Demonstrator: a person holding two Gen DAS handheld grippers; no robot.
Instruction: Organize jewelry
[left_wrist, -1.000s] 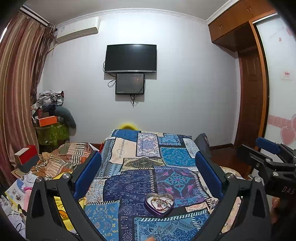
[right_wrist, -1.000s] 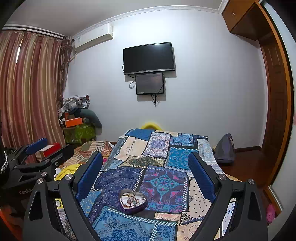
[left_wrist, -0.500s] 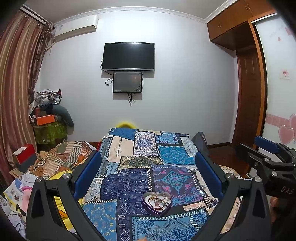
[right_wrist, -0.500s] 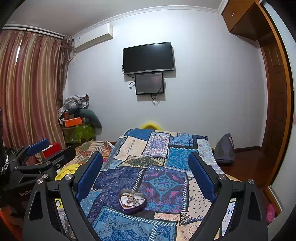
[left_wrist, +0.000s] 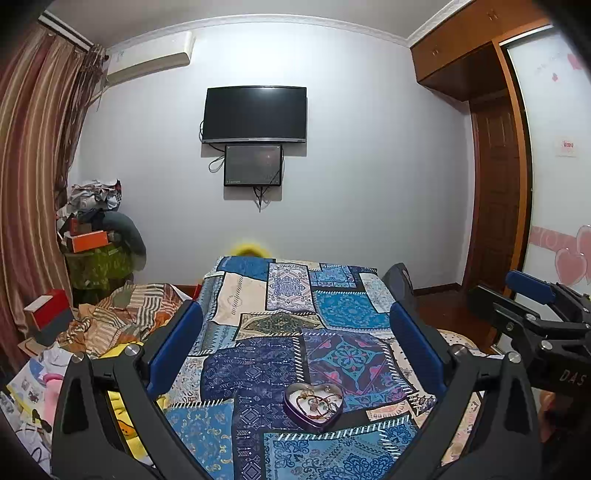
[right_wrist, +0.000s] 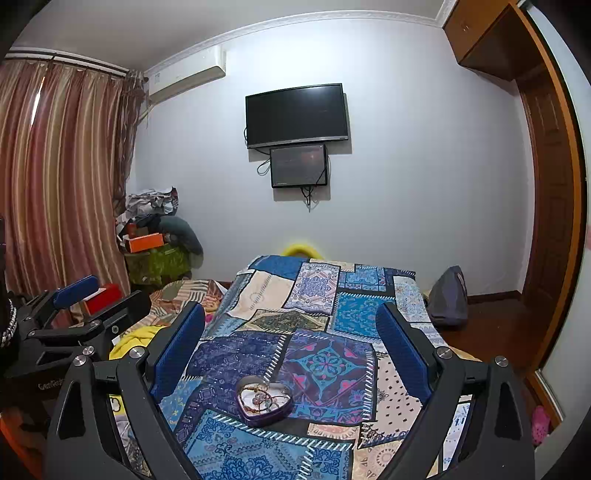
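A purple heart-shaped tin (left_wrist: 313, 404) holding tangled bracelets and beads sits on the blue patchwork bedspread (left_wrist: 258, 369), near the bed's front end. My left gripper (left_wrist: 295, 328) hangs above and short of the tin, open, with nothing between its blue pads (left_wrist: 173, 347). In the right wrist view the same tin (right_wrist: 264, 402) lies low between the open, empty fingers of my right gripper (right_wrist: 290, 325). Each gripper shows in the other's view: the right gripper (left_wrist: 532, 295) at the right edge, the left gripper (right_wrist: 77, 291) at the left edge.
Striped cloth and yellow items (left_wrist: 122, 321) lie left of the bed, with a red box (left_wrist: 48, 308) and stacked clutter (left_wrist: 96, 236) by the curtain. A dark bag (right_wrist: 447, 295) leans at the bed's right side. A TV (left_wrist: 255, 114) hangs on the far wall.
The left wrist view has drifted slightly, so the tin and TV sit a little further left. The right gripper has hardly moved. Both stay open.
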